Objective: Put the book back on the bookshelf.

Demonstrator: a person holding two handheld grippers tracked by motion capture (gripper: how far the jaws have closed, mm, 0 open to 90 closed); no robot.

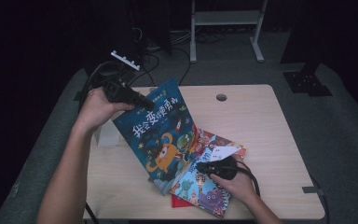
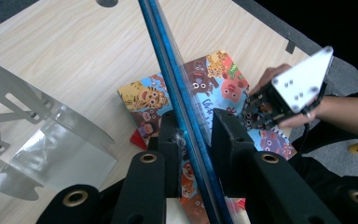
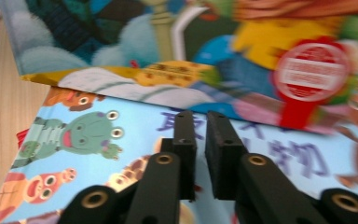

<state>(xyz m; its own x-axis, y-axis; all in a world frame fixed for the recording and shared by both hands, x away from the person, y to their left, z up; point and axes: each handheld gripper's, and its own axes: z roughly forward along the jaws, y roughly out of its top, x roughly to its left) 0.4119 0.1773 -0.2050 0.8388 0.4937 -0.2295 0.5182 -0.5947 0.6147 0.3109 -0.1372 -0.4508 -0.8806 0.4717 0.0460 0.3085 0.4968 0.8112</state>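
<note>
the blue book has a dark blue cover with white chinese characters and an orange one-eyed monster. it stands tilted in the centre left of the high view, its lower edge resting on the books below. my left gripper is clamped on its upper left corner; in the left gripper view the book's thin blue edge runs between the two black jaws, whose pads press on it from both sides.

under it, in the lower middle of the high view, lies the animal book, light blue with cartoon creatures, flat on the table. a red book peeks out beneath its lower left corner. my right gripper rests low over the animal book, near the blue book's lower edge; in the right gripper view its jaws stand a narrow slit apart with nothing between them, above the cover's green frog.

a clear plastic stand with a metal bracket sits at the left of the left gripper view, just beside the lifted book.

the table is pale wood with a round cable hole at the upper middle. around it the room is dark, with grey floor, a white metal frame and cables at the top of the frame.
</note>
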